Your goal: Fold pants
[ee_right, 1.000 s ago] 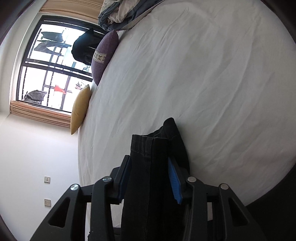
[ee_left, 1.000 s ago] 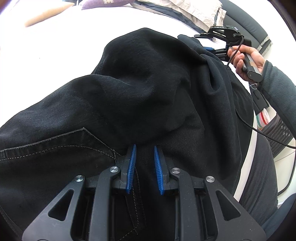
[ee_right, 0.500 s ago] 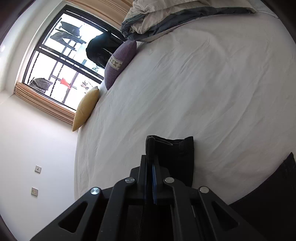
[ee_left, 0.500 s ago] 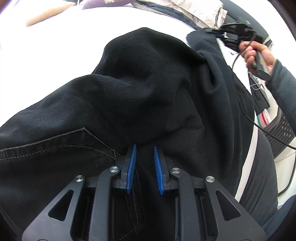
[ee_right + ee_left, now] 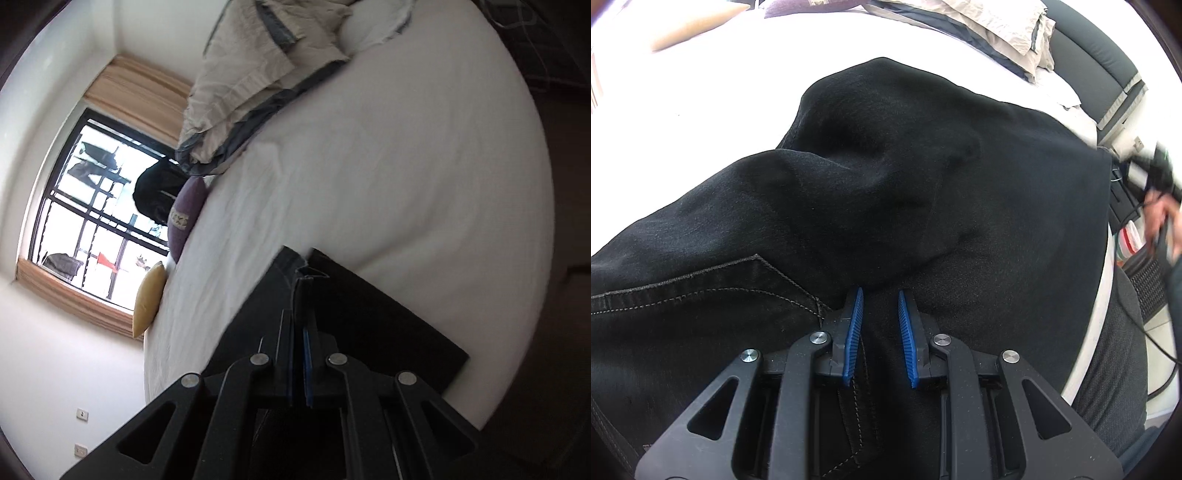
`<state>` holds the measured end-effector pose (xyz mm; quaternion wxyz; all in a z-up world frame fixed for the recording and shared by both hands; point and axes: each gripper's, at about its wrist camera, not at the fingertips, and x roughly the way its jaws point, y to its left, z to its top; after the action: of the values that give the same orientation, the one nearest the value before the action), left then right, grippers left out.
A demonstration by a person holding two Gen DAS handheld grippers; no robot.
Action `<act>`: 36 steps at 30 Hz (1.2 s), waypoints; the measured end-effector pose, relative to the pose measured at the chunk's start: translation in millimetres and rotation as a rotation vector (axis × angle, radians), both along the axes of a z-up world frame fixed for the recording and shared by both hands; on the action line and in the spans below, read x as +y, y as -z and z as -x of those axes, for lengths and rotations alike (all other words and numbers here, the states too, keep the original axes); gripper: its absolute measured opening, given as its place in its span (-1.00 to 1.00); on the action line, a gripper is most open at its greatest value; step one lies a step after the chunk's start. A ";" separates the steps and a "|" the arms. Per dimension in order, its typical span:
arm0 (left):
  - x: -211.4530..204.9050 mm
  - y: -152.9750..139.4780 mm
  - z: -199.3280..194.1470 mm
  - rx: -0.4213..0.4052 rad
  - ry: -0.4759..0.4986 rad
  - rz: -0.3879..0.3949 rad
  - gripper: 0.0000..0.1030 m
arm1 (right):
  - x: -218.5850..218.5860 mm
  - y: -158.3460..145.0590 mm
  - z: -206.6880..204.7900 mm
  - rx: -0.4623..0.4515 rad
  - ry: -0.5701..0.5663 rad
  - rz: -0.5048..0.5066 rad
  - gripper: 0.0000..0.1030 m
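Black pants (image 5: 886, 192) lie bunched on the white bed (image 5: 746, 85), with a stitched pocket at the left. My left gripper (image 5: 880, 295) rests on the pants; its blue pads (image 5: 854, 332) stand a little apart with dark fabric running between them. My right gripper (image 5: 302, 291) is shut on the hem edge of the pants (image 5: 369, 321) and holds it above the bed (image 5: 406, 166). In the left wrist view the right gripper (image 5: 1156, 166) appears blurred at the far right edge, held by a hand.
A crumpled beige and grey duvet (image 5: 251, 74) lies at the head of the bed. A purple cushion (image 5: 186, 214) and a yellow cushion (image 5: 147, 299) sit by the window. A dark headboard (image 5: 1100, 62) and a mesh basket (image 5: 1152, 280) are at the right.
The right gripper closed on the pants hem and pulled it out to the right, stretching the leg flat. The left gripper stayed in place.
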<state>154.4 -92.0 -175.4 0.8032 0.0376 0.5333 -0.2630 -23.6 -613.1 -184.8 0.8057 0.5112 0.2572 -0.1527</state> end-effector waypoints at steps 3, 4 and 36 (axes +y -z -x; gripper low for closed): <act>-0.6 -0.5 -1.3 0.009 -0.022 0.002 -0.62 | -3.9 41.8 22.0 0.047 0.055 -0.074 -0.91; -1.9 -1.4 -0.9 0.006 -0.025 -0.007 -0.62 | -2.9 44.6 23.2 0.047 0.058 -0.071 -0.91; -22.0 -11.8 5.4 -0.028 -0.041 -0.046 -0.62 | 4.4 21.1 43.4 0.175 0.112 0.049 -0.55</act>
<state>149.0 -114.0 -163.6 0.8148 0.0487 0.5283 -0.2335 -67.0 -608.6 -205.9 0.7825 0.4896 0.2940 -0.2480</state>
